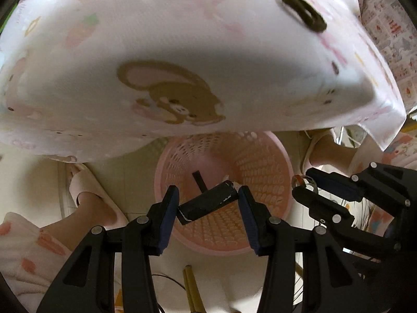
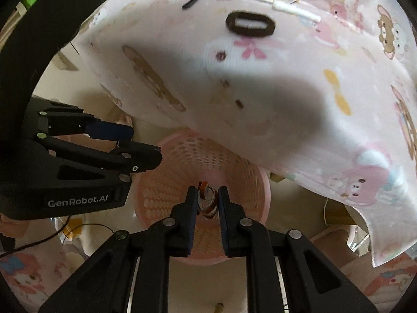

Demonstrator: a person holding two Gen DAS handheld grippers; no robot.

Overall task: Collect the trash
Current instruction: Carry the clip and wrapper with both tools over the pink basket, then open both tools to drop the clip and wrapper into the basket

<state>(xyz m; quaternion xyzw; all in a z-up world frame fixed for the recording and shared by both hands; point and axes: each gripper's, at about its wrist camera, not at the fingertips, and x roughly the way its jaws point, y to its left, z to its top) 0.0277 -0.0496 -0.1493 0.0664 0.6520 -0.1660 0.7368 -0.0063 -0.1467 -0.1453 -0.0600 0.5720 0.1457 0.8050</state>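
The left gripper (image 1: 208,203) pinches a black bar (image 1: 208,202) crosswise between its fingers, above the pink basket (image 1: 273,172). The right gripper (image 2: 207,202) pinches a small crumpled wrapper (image 2: 208,200) between nearly closed fingers, also over the basket, below the cloth (image 2: 286,91) edge.

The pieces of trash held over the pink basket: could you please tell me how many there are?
2: a black block clamped in the left tool, and a brown crumpled wrapper in the right tool, both above the pink basket. More may lie hidden.
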